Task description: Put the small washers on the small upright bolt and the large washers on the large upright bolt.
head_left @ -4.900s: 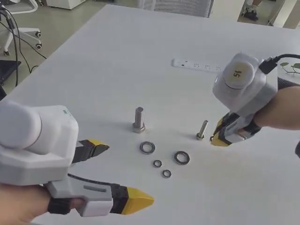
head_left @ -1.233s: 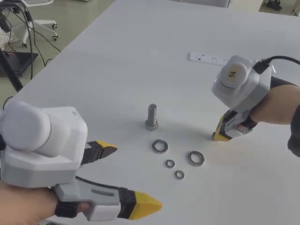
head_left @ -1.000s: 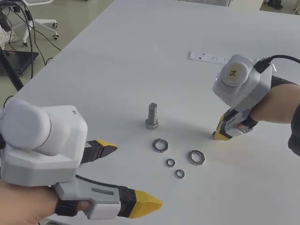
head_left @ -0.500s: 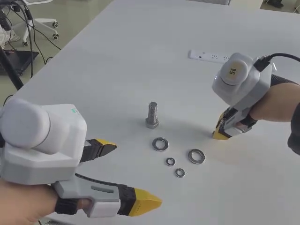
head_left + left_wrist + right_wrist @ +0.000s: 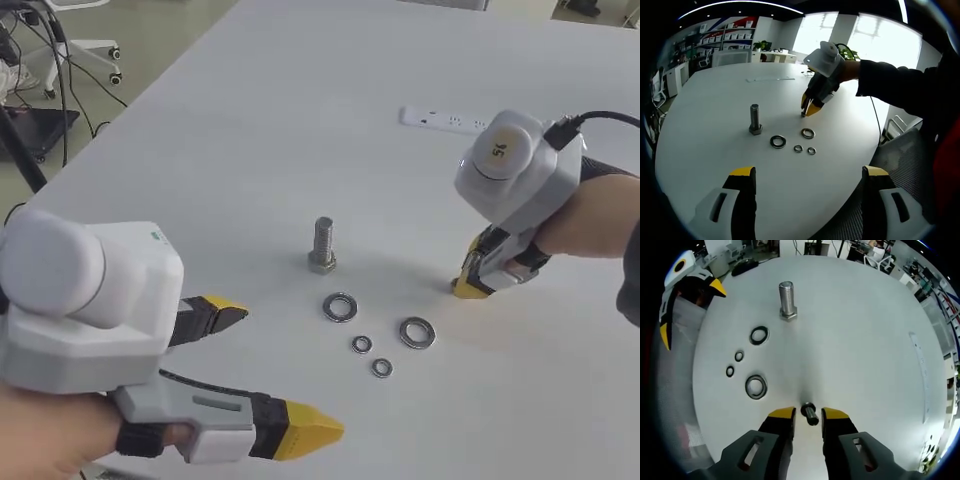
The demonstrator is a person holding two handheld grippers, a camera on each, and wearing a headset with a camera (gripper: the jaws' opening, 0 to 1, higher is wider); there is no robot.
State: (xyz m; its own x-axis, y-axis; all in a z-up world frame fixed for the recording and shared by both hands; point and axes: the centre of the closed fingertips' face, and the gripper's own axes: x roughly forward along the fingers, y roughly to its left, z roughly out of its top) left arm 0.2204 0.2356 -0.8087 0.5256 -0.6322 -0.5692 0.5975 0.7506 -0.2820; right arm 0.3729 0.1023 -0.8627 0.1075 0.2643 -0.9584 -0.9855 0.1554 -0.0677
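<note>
Washers, steel, four in all, lying loose and flat on the white table [image 5: 250, 150].

Contents: two large washers [image 5: 340, 307] and two small washers [image 5: 361, 344], in a loose cluster. One large washer sits just in front of the large bolt [image 5: 322, 245], which stands upright on its head. The other sits off to the right, with the small pair between and slightly nearer the person. None is on a bolt and none is held.

Handling, by judgement: light, rigid, smooth, not fragile. Each lies flush to the table, so the rim offers little to bite on and the ring will probably skate if nudged. The likeliest hold is a pinch across the outer rim, or one tip in the bore and one outside. The small pair calls for finer tip placement.

Right gripper [image 5: 472, 286]: tips down at the table to the right of the cluster, near the right-hand large washer but apart from it. In the right gripper view the jaws stand narrowly apart on either side of the small bolt [image 5: 809, 414]. Whether they actually pinch it I cannot tell.

Left gripper [image 5: 280, 372]: hovers on the near side, jaws spread wide with nothing between them, well apart from the washers, which lie ahead of it.
</note>
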